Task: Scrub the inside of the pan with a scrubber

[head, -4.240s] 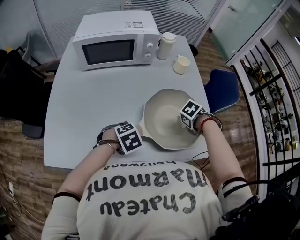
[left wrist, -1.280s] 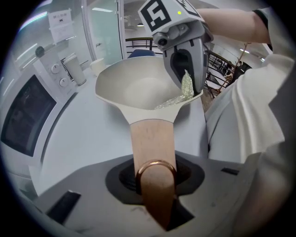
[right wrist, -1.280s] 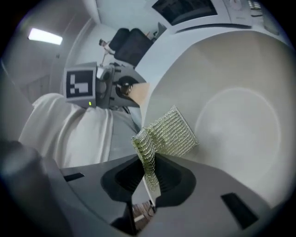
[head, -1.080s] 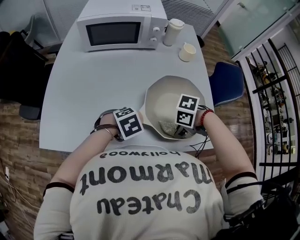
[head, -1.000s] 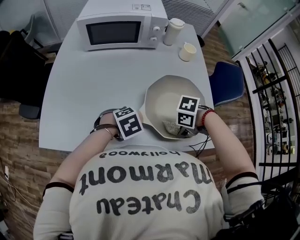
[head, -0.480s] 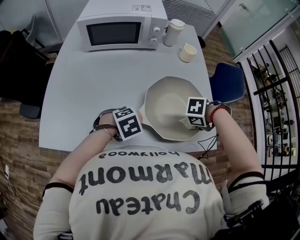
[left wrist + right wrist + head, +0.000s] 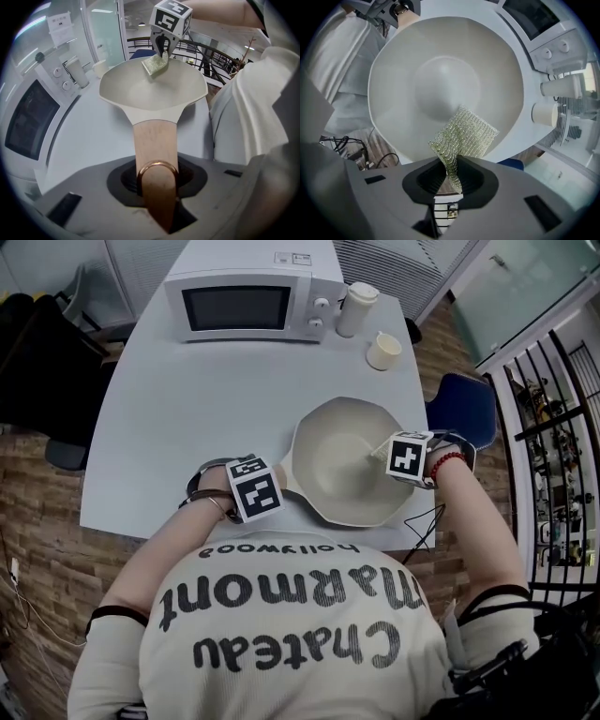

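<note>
A cream pan (image 7: 342, 465) sits near the front edge of the white table (image 7: 178, 409). Its wooden handle (image 7: 153, 140), with a copper ring at the end, points toward me. My left gripper (image 7: 157, 187) is shut on that handle; in the head view the left gripper (image 7: 274, 487) sits at the pan's left. My right gripper (image 7: 451, 176) is shut on a greenish mesh scrubber (image 7: 464, 131). The scrubber (image 7: 155, 64) rests against the inner wall at the pan's right side, under the right gripper (image 7: 388, 454). The pan's bowl (image 7: 445, 79) looks clean and pale.
A white microwave (image 7: 253, 306) stands at the back of the table, with a lidded white cup (image 7: 358, 307) and a small mug (image 7: 384, 351) to its right. A blue chair (image 7: 464, 409) is beyond the table's right edge. Cables (image 7: 422, 531) hang below the pan.
My right gripper has carried the scrubber from the pan's near wall round to its right wall, turning as it went. The left gripper and the handle have stayed put.
</note>
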